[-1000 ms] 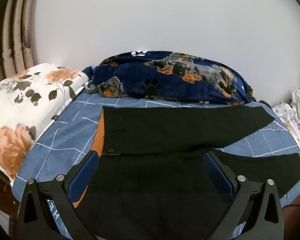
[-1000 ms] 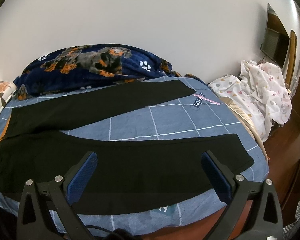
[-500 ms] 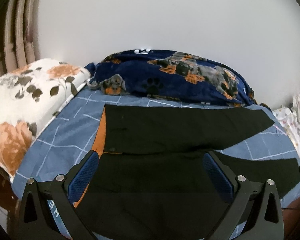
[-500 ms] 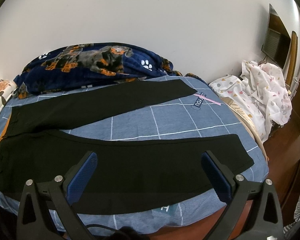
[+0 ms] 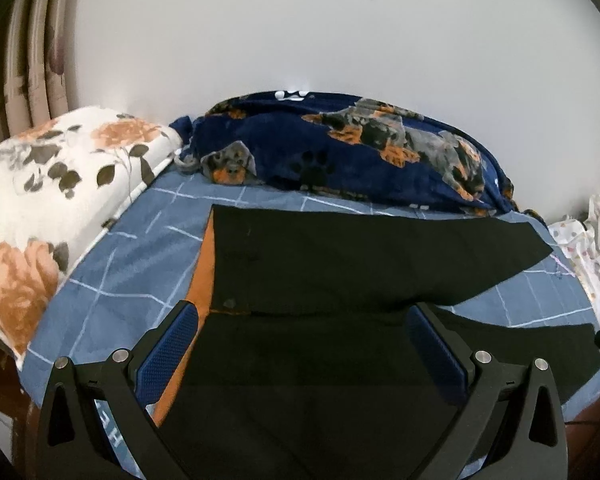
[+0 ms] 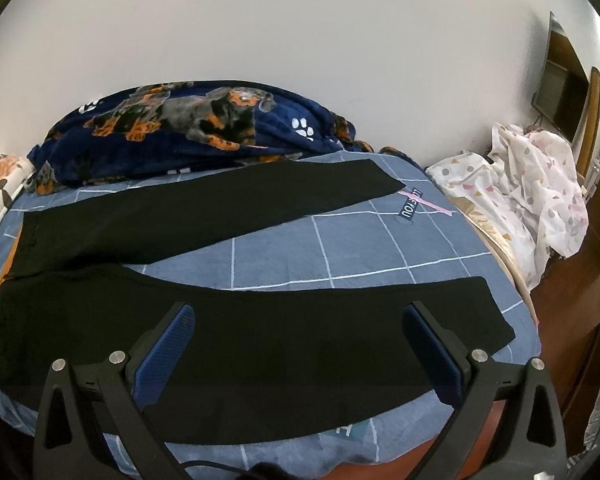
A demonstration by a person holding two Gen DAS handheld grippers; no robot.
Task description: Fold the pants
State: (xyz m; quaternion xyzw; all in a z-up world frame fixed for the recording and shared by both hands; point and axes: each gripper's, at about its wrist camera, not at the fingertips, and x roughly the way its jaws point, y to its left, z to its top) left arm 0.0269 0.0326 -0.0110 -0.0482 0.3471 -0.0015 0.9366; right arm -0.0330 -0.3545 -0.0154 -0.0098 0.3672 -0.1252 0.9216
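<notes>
Black pants (image 5: 340, 264) lie spread flat on the blue checked bed sheet (image 5: 132, 264), legs splayed apart toward the right, with an orange lining showing at the waist on the left. In the right wrist view the pants (image 6: 260, 332) show both legs, the near one running across the bed's front. My left gripper (image 5: 300, 336) is open and empty, hovering over the waist and near leg. My right gripper (image 6: 300, 336) is open and empty, hovering over the near leg.
A navy dog-print blanket (image 5: 340, 160) is bunched along the wall behind the pants. A floral pillow (image 5: 44, 200) lies at the left. A white patterned cloth (image 6: 532, 196) is heaped at the right bed end. The bed's front edge (image 6: 340, 444) is close below.
Both grippers have drifted slightly; the left view has shifted a little closer to the bed. The pants have not moved and both grippers stay open.
</notes>
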